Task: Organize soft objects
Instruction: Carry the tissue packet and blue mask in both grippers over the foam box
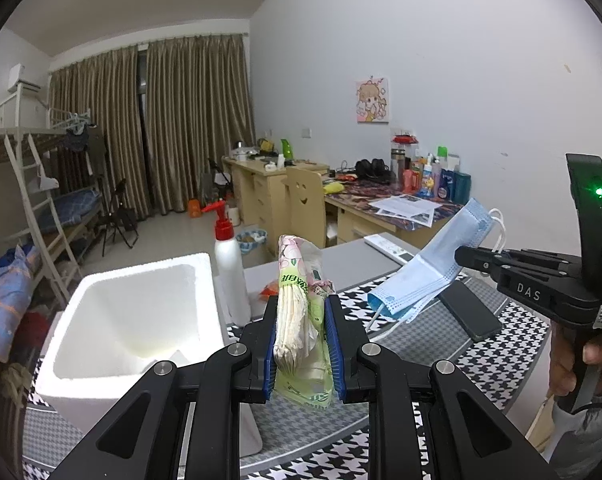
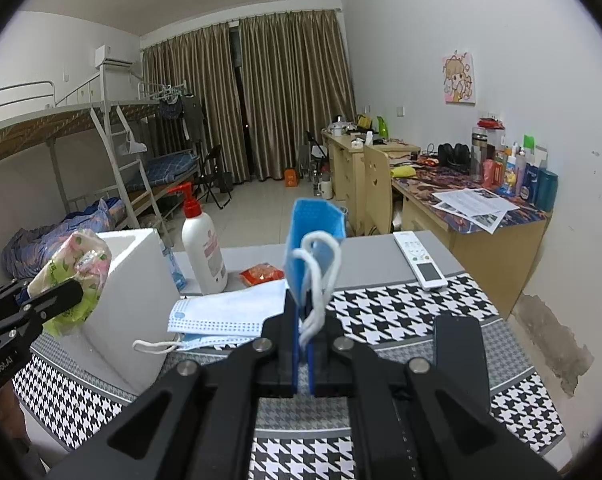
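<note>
My left gripper (image 1: 301,344) is shut on a green and pink tissue pack (image 1: 301,320), held upright above the table just right of the white foam box (image 1: 133,320). The tissue pack also shows in the right wrist view (image 2: 75,276) beside the foam box (image 2: 129,300). My right gripper (image 2: 303,344) is shut on a blue face mask (image 2: 315,240), held above the table; the mask hangs from it in the left wrist view (image 1: 433,268). Another light blue face mask (image 2: 225,316) lies on the table in front of the foam box.
A white pump bottle with a red top (image 2: 201,244) stands behind the box. A red snack packet (image 2: 261,273), a white remote (image 2: 421,256) and a black phone (image 1: 469,312) lie on the houndstooth table mat (image 2: 401,320). Desks and bunk beds stand behind.
</note>
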A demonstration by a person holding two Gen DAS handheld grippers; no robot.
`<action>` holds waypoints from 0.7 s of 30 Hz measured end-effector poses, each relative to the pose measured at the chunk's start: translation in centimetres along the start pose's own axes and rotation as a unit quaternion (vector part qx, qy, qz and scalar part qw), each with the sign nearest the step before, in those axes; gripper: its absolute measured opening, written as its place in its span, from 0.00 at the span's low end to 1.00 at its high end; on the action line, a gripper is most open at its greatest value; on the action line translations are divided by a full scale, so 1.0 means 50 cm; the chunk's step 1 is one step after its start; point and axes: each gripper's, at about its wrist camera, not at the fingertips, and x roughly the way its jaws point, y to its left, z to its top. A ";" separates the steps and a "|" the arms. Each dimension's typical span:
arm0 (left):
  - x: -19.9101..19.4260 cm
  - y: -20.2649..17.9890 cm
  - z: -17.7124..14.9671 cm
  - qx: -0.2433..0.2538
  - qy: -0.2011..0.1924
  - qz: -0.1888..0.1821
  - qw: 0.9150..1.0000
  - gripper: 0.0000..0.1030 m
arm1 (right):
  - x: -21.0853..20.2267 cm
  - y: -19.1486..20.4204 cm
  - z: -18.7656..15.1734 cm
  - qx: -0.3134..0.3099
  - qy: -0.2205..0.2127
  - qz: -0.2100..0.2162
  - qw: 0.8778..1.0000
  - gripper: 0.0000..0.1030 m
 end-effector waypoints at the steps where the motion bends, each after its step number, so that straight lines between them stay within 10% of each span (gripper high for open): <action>1: 0.001 0.003 0.003 0.000 -0.001 0.000 1.000 0.22 | 0.000 0.000 0.002 0.000 -0.003 -0.001 1.000 0.05; 21: -0.001 0.034 0.051 -0.001 -0.026 0.032 0.999 0.22 | 0.003 0.021 0.045 -0.001 -0.034 0.022 0.999 0.05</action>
